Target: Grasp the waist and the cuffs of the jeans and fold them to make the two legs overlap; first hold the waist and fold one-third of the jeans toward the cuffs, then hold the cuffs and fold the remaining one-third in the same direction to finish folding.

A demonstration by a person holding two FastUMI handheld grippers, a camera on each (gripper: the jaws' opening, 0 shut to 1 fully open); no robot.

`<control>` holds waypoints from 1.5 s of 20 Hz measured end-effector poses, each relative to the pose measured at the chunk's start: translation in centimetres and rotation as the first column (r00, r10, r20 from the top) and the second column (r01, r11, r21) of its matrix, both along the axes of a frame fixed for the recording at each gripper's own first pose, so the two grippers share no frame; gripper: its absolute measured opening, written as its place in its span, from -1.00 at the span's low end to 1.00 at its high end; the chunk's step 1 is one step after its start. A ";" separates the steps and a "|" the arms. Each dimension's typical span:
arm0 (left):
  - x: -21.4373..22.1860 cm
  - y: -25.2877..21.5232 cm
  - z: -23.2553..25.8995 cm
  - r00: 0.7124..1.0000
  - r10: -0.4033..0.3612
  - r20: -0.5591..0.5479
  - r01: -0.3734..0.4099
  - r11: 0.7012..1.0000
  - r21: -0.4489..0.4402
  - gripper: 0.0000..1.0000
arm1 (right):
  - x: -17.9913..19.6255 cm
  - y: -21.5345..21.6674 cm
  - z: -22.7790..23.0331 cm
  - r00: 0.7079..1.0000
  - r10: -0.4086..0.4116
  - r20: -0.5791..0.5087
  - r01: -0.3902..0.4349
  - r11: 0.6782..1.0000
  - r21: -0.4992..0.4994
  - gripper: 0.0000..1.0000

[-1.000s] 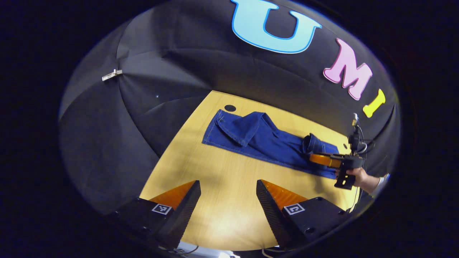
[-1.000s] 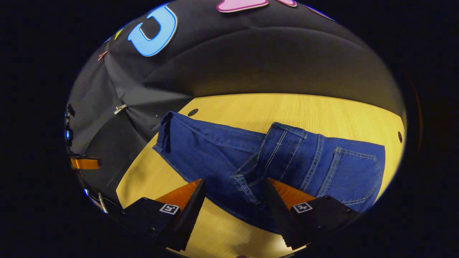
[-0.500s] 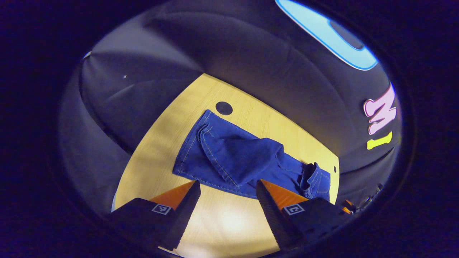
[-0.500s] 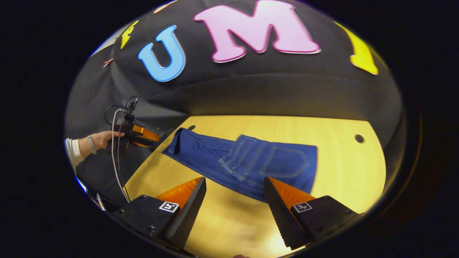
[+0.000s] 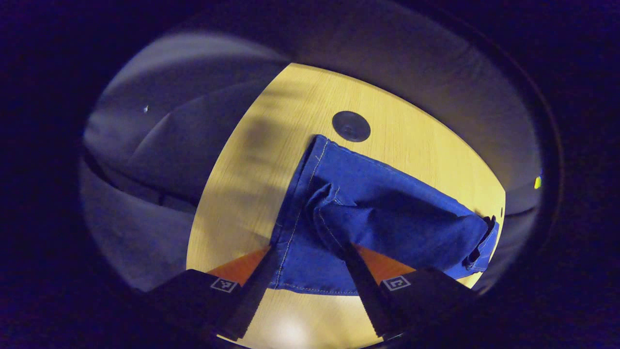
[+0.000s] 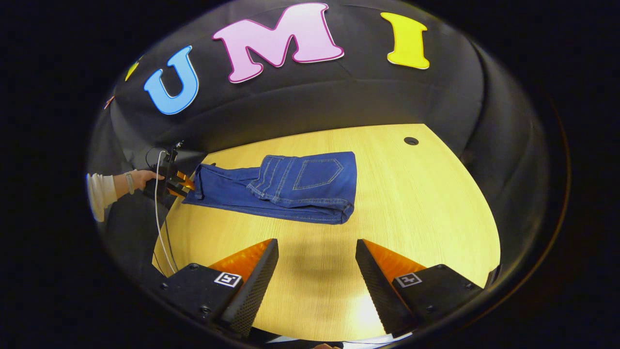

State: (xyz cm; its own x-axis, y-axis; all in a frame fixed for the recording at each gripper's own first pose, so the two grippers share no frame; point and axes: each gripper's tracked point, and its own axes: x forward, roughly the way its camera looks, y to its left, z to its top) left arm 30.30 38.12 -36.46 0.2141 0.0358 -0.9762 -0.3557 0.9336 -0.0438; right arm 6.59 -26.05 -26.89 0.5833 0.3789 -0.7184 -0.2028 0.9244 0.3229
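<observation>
The blue jeans (image 6: 290,186) lie across the yellow table (image 6: 411,203), with the waist part and its back pocket folded over onto the legs. In the right gripper view, my right gripper (image 6: 315,247) stands open well short of the jeans, over bare wood. A hand (image 6: 140,179) holds the left gripper (image 6: 179,183) at the cuff end on the left. In the left gripper view the cuffs (image 5: 310,203) are close up, one leg rumpled on the other. My left gripper (image 5: 307,252) is open, and the cuff edge lies between its fingers.
A dark round grommet (image 5: 351,126) sits in the table just beyond the cuffs, and another grommet (image 6: 411,141) lies at the far right. A cable (image 6: 160,218) hangs from the left gripper past the table's left edge. Black cloth walls surround the table.
My left gripper has moved in from the table's front to the cuffs. My right gripper has drawn back from the folded waist, leaving it lying on the legs.
</observation>
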 end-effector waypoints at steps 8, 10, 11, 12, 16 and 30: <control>-0.7 -0.6 0.6 0.986 -0.130 -0.104 0.139 0.986 0.091 0.90 | 0.1 -0.4 -0.3 1.000 0.025 0.016 -0.025 1.000 0.003 0.97; -0.4 -0.6 0.4 0.987 -0.130 -0.091 0.140 0.983 0.116 0.55 | 0.1 -0.1 -0.6 0.999 0.036 0.006 -0.036 0.999 0.003 0.97; -0.2 -0.2 0.1 0.986 -0.133 -0.098 0.146 0.977 0.152 0.44 | 0.3 0.0 -0.6 0.999 0.038 0.007 -0.038 0.999 0.009 0.97; -0.2 0.1 0.2 0.989 -0.118 -0.094 0.133 0.975 0.178 -0.23 | 0.5 -0.1 -0.6 0.999 0.039 0.010 -0.039 0.999 0.020 0.97; 0.3 -0.8 1.1 0.993 -0.108 -0.040 0.113 0.979 0.171 -0.89 | 1.1 -1.1 0.2 0.999 0.021 0.029 -0.022 0.999 0.033 0.96; 6.0 -19.3 19.1 0.829 -0.142 0.541 0.368 0.867 -0.336 -0.89 | 2.0 -3.6 1.0 0.999 0.013 0.044 -0.016 0.997 0.069 0.97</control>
State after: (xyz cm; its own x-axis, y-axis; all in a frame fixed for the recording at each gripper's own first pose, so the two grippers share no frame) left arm 36.34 18.79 -17.39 0.6016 -0.4658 -0.6489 0.0670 0.8389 -0.5401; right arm 8.57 -29.62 -25.93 0.6073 0.4359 -0.6642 -0.2312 0.8968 0.3772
